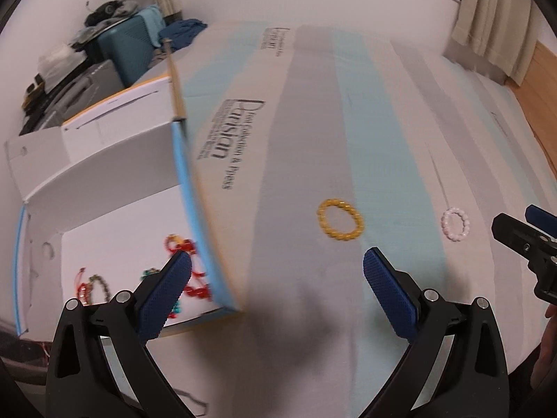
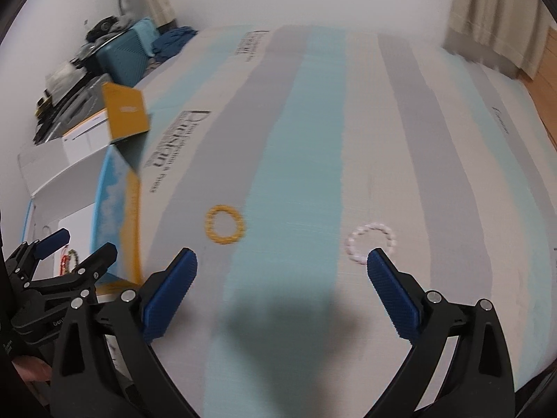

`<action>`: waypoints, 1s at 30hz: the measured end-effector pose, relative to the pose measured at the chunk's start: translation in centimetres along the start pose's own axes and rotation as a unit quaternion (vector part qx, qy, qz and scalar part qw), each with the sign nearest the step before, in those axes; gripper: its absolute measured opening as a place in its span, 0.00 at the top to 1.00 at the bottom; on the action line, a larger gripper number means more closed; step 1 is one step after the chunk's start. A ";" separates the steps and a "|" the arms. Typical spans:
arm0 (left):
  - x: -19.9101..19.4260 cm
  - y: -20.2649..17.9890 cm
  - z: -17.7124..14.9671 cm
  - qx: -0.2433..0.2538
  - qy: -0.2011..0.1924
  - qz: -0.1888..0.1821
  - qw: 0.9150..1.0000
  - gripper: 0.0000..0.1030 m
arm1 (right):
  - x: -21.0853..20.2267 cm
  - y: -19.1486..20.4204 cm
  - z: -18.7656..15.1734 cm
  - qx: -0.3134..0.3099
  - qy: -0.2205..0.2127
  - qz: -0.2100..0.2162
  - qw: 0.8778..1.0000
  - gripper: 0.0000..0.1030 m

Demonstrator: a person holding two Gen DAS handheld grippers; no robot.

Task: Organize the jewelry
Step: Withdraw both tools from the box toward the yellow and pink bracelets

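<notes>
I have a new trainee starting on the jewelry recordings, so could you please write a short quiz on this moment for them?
1. True or false: the yellow bracelet already lies in the box.
2. Which bracelet lies closer to the box? A) the pink bracelet B) the yellow bracelet C) both equally far
3. Fill in: neither the left gripper nor the right gripper holds anything; both stand ____.

Key
1. False: it lies on the striped cloth, outside the box.
2. B.
3. Open.
</notes>
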State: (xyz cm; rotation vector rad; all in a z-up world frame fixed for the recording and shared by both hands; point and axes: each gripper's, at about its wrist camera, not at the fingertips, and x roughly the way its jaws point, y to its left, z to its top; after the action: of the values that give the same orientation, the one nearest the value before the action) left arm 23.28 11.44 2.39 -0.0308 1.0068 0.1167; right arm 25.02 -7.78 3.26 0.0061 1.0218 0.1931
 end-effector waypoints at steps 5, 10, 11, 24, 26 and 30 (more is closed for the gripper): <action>2.1 -2.6 0.6 0.015 0.007 -0.008 1.000 0.06 | 1.5 -3.7 -0.2 0.016 0.009 -0.014 1.000 0.08; 4.9 -4.5 1.5 0.025 0.018 -0.014 0.999 0.06 | 4.1 -6.5 -0.1 0.029 0.028 -0.025 0.999 0.08; 5.8 -4.9 1.7 0.027 0.023 -0.015 0.999 0.06 | 4.8 -7.0 -0.1 0.030 0.033 -0.027 0.999 0.08; 15.3 -6.7 2.9 0.036 0.074 -0.015 0.997 0.06 | 13.9 -10.2 0.6 0.040 0.094 -0.037 0.994 0.08; 16.2 -7.1 2.9 0.041 0.079 -0.016 0.996 0.06 | 15.1 -10.5 0.5 0.041 0.102 -0.037 0.993 0.09; 17.7 -7.7 3.1 0.045 0.085 -0.018 0.995 0.06 | 16.6 -11.0 0.3 0.042 0.112 -0.037 0.992 0.09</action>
State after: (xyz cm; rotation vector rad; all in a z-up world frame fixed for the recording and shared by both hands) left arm 36.07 5.51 -11.11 0.0233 1.1808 0.0357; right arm 35.40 -15.87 -11.74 0.0239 1.2513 0.0828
